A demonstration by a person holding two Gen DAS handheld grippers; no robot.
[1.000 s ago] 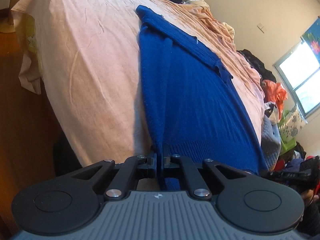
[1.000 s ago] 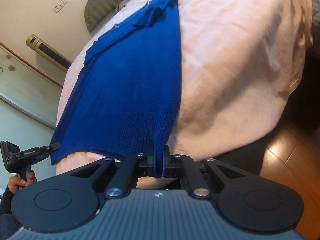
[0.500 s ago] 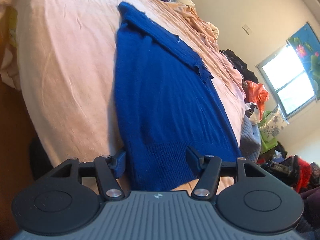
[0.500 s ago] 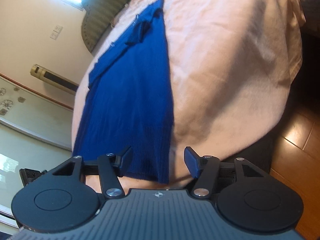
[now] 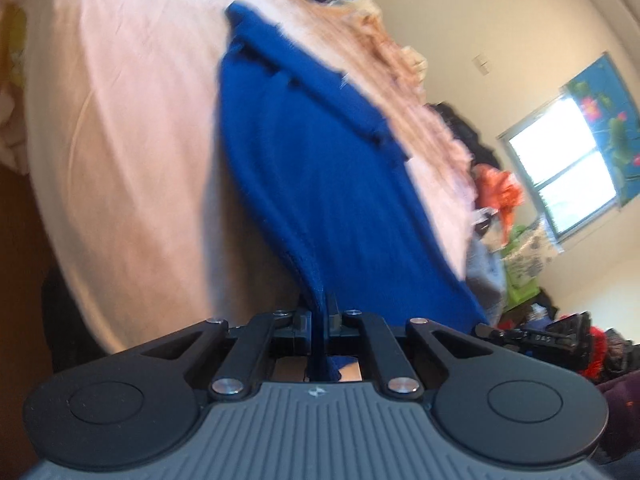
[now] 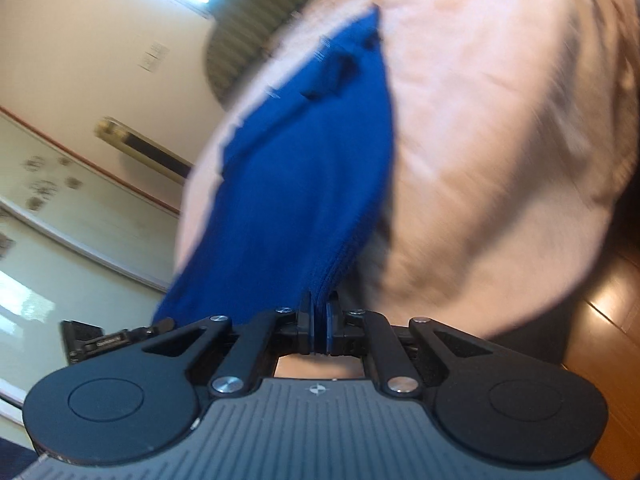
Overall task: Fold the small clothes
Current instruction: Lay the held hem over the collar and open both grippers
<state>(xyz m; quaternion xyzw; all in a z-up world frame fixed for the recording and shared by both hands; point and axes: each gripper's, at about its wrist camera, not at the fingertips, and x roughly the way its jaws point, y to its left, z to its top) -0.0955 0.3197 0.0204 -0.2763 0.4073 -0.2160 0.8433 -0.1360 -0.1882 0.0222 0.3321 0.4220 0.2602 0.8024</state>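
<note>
A blue knit sweater (image 5: 320, 168) lies stretched out on a bed with a pale pink sheet (image 5: 120, 120). My left gripper (image 5: 319, 312) is shut on the sweater's near hem at its left corner, and the cloth rises off the sheet toward the jaws. In the right wrist view the same blue sweater (image 6: 304, 184) runs away from me, and my right gripper (image 6: 319, 322) is shut on the hem's right corner. The other gripper's tip (image 6: 116, 338) shows at the lower left. Both views are blurred by motion.
The bed's edge drops to a wooden floor (image 6: 608, 312) on the right and a dark floor (image 5: 20, 280) on the left. Piled clothes and bags (image 5: 504, 200) sit beyond the bed below a window (image 5: 568, 168). A striped headboard (image 6: 256, 40) stands at the far end.
Both grippers, shut a second ago, stood open around the hem half a second ago and have shut on it again. The near hem now lifts off the sheet.
</note>
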